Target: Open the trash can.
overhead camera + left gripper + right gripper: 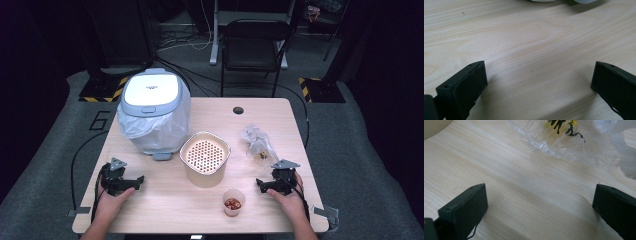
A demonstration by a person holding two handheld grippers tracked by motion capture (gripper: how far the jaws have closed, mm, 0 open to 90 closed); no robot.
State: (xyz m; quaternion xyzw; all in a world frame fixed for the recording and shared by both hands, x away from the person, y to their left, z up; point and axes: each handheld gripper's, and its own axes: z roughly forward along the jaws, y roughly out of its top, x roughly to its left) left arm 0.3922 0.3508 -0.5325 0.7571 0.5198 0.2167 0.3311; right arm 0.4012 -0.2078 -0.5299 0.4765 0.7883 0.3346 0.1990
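Plastic bag [584, 147], at twelve o'clock of the wide-open right gripper [540, 202], looks flimsy, probably slippery; pinch a loose fold.

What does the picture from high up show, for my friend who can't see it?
A person's two hands rest on a wooden table, each holding an open, empty black gripper: left gripper, right gripper. Between them stand a beige container with a holed insert and a small cup of reddish bits. A lidded bin with a plastic liner and a crumpled clear bag sit farther back.
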